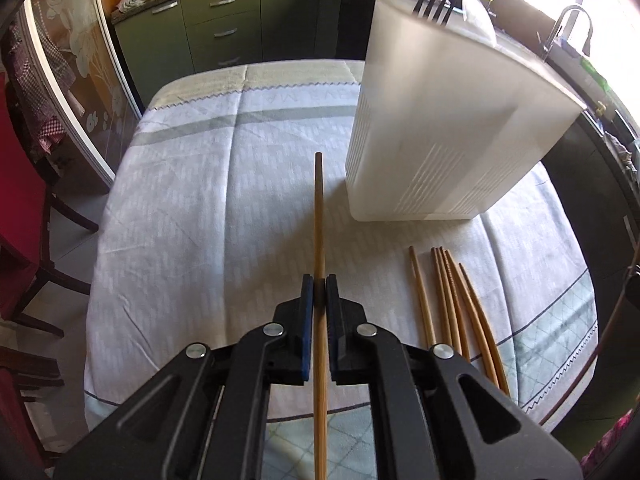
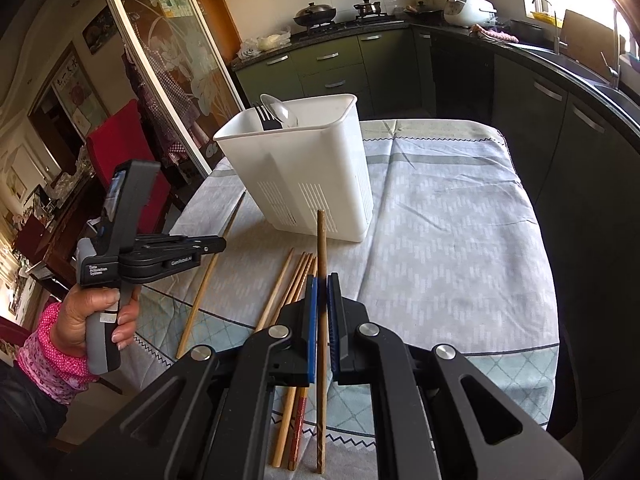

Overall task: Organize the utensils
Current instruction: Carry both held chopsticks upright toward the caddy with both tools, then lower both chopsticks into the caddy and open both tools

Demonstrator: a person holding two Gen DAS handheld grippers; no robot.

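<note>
My left gripper (image 1: 319, 285) is shut on a light wooden chopstick (image 1: 319, 216) that points forward above the table, left of the white utensil holder (image 1: 440, 128). My right gripper (image 2: 321, 282) is shut on a darker brown chopstick (image 2: 321, 248) aimed toward the white holder (image 2: 304, 176). The holder stands upright and has a black fork (image 2: 264, 116) and a clear spoon (image 2: 280, 110) in it. Several loose chopsticks (image 1: 448, 300) lie on the cloth in front of the holder; they also show in the right wrist view (image 2: 296, 280). The left gripper (image 2: 216, 245) shows at the left of the right wrist view with its chopstick (image 2: 208, 272).
The table has a pale patterned cloth (image 1: 200, 200). Red chairs (image 1: 20, 208) stand at its left side. Green kitchen cabinets (image 2: 340, 68) and a dark counter with a sink tap (image 1: 572, 28) run behind and to the right.
</note>
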